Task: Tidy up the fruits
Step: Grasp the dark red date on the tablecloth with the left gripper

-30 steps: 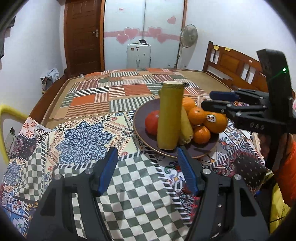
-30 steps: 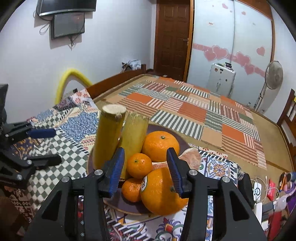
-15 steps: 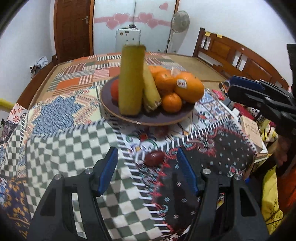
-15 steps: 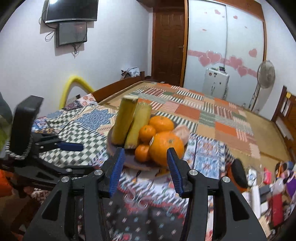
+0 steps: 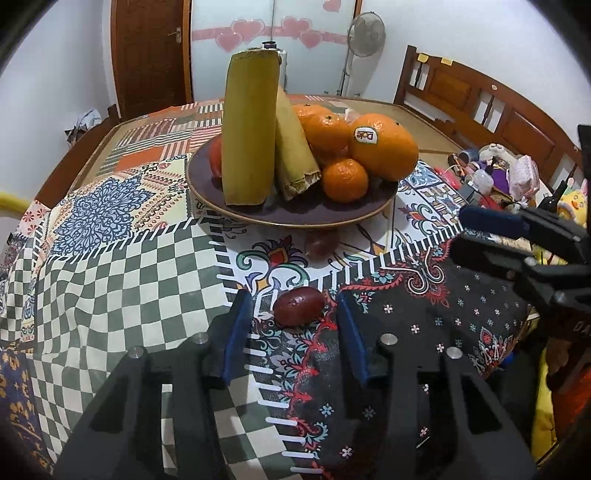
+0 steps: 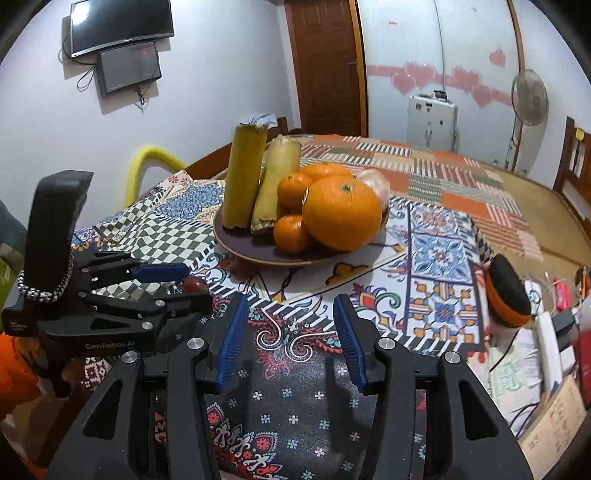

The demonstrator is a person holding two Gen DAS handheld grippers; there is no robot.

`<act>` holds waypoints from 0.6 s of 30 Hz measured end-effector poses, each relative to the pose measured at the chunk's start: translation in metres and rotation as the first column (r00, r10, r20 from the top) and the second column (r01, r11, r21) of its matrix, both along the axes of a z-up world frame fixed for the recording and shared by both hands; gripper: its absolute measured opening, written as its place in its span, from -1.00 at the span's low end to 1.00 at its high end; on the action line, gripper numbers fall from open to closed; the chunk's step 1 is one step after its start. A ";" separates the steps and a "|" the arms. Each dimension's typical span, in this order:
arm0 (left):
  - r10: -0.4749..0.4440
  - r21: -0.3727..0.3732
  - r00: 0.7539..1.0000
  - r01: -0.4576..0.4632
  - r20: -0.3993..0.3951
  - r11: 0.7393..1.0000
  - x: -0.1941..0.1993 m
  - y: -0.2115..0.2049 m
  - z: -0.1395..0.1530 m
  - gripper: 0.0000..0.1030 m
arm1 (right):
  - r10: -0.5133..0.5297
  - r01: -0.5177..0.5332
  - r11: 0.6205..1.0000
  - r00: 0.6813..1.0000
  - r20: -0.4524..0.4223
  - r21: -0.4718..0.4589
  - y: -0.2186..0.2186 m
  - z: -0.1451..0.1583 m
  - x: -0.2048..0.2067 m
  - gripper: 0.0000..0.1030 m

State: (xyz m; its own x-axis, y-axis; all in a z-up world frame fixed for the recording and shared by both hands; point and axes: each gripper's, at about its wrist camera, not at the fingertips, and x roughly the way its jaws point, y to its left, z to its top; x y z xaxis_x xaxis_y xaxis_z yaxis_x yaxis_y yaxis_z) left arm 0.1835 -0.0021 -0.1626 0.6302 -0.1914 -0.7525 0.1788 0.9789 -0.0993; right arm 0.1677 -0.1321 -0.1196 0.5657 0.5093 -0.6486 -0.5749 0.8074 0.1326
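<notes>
My left gripper (image 5: 293, 314) stands apart around the dark red fruit (image 5: 298, 306), its long axis crosswise between my fingers, on cloth near the plate (image 5: 295, 218); my right gripper (image 6: 288, 314) gapes over bare cloth

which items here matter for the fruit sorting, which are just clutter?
Job:
- dark red fruit on the cloth, between the open left claw fingers
- second dark fruit under the plate's edge
- plate with oranges and two yellow stalks
- right claw, open, empty

Clutter:
- fan
- wall screens
- orange-and-black pad
</notes>
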 end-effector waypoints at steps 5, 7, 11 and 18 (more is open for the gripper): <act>-0.014 -0.001 1.000 0.014 0.019 1.000 -0.003 -0.001 0.000 -0.50 | 0.013 -0.013 1.000 1.000 -0.019 0.001 0.010 -0.008 0.002 -0.13; -0.022 0.004 0.999 0.021 0.028 1.000 -0.007 0.000 -0.001 -0.51 | 0.024 -0.024 1.000 0.999 -0.023 -0.005 0.018 -0.008 0.003 -0.13; -0.013 -0.019 0.999 0.013 0.043 1.000 -0.016 0.011 0.002 -0.51 | 0.052 -0.053 0.998 0.998 -0.028 -0.037 0.036 -0.009 0.009 -0.13; 0.056 -0.036 0.996 -0.053 0.074 0.998 -0.034 0.043 0.009 -0.51 | 0.068 -0.070 0.993 0.997 -0.020 -0.096 0.058 -0.014 0.014 -0.13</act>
